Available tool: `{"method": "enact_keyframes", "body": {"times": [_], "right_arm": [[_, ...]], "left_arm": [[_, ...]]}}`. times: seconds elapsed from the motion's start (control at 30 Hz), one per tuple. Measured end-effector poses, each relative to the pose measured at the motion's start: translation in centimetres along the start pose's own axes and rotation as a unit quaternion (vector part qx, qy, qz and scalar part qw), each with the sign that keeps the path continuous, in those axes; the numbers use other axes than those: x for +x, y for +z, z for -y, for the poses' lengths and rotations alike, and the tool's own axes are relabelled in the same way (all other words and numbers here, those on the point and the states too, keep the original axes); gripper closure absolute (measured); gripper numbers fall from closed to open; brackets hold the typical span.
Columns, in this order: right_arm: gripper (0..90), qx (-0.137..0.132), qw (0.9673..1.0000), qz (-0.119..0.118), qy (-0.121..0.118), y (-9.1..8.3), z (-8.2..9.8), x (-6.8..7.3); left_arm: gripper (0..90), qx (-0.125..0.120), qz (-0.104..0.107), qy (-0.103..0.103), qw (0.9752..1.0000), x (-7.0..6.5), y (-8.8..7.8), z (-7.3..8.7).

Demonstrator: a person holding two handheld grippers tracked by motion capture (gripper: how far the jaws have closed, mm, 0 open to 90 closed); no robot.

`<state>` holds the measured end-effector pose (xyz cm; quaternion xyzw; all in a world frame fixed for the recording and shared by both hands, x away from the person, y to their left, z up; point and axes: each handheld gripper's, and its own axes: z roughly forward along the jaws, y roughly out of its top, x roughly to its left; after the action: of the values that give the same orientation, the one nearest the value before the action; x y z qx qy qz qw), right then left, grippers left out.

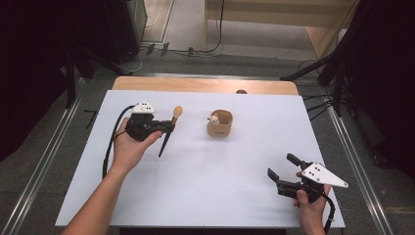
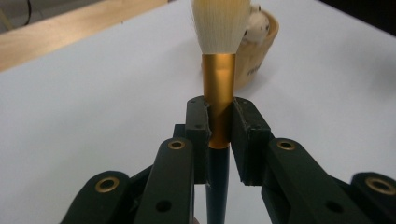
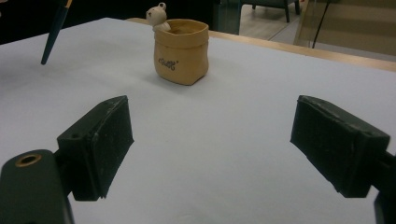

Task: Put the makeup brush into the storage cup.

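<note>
Over on the left, the person's left hand (image 1: 128, 147) holds the left gripper (image 1: 169, 127) up off the white table (image 1: 205, 166), and its jaws are clamped on a makeup brush (image 1: 169, 131), pinching the gold band just below the pale bristles. The dark handle slants down toward the tabletop; I can't tell whether its tip touches. Past the bristles, near the middle of the table and toward the far edge, sits a small tan pot (image 1: 220, 123) shaped like a little sack, upright, with a tiny white bear figure (image 1: 214, 119) peeking over its rim. Well apart, at the near right corner, the right hand (image 1: 309, 200) holds the right gripper (image 1: 281, 169), jaws spread wide with only bare table between them
</note>
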<state>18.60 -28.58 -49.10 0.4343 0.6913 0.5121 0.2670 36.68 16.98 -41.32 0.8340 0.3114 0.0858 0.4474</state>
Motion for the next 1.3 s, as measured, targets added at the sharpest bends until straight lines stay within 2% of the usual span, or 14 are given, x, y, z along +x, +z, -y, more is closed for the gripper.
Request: {"method": "enact_keyframes", "body": {"times": [0.03,0.1,0.13,0.33,0.4,0.47,0.53,0.83,0.9,1.03,1.07,1.3], "right_arm": [[13.2,0.000,1.0000,-0.001,0.001,0.0,0.0,0.0],[13.3,0.000,1.0000,-0.001,0.000,0.0,0.0,0.0],[13.3,0.000,1.0000,-0.001,-0.001,0.0,0.0,0.0],[13.4,0.000,1.0000,-0.003,-0.003,0.2,0.1,0.0],[13.4,0.000,1.0000,-0.002,-0.003,0.2,0.1,0.0],[13.4,0.000,1.0000,-0.002,-0.003,0.2,0.1,0.0],[13.4,0.000,1.0000,-0.002,-0.002,0.1,0.1,0.0],[13.4,-0.002,1.0000,-0.005,0.000,0.1,0.2,-0.1],[13.4,-0.006,0.9999,-0.008,0.004,0.1,0.2,-0.2],[13.4,-0.007,0.9999,-0.008,0.004,0.0,0.2,-0.2],[13.5,-0.008,0.9999,-0.008,0.004,0.0,0.2,-0.3],[13.5,-0.010,0.9998,-0.010,0.010,-0.1,0.3,-0.4]], "left_arm": [[78.5,-0.017,0.002,-0.002,0.9999,0.0,0.1,-0.2],[78.5,-0.025,0.003,0.000,0.9997,-0.1,0.1,-0.3],[78.5,-0.043,0.007,0.002,0.9991,-0.2,0.2,-0.4],[78.6,-0.071,0.012,-0.001,0.9974,-0.4,0.9,-0.9],[78.5,-0.092,0.015,-0.009,0.9956,-0.4,1.3,-1.1],[78.5,-0.097,0.014,-0.011,0.9951,-0.3,1.4,-1.1],[78.5,-0.112,0.008,-0.014,0.9935,-0.3,1.7,-1.2],[78.5,-0.147,-0.001,-0.007,0.9892,-0.7,1.7,-1.7],[78.5,-0.158,0.001,-0.005,0.9874,-0.8,1.8,-2.1],[78.5,-0.167,0.005,-0.005,0.9860,-1.0,1.9,-2.5],[78.5,-0.176,0.012,-0.007,0.9843,-0.9,2.0,-2.7],[78.5,-0.193,0.014,-0.006,0.9811,-0.7,2.4,-3.1]]}}
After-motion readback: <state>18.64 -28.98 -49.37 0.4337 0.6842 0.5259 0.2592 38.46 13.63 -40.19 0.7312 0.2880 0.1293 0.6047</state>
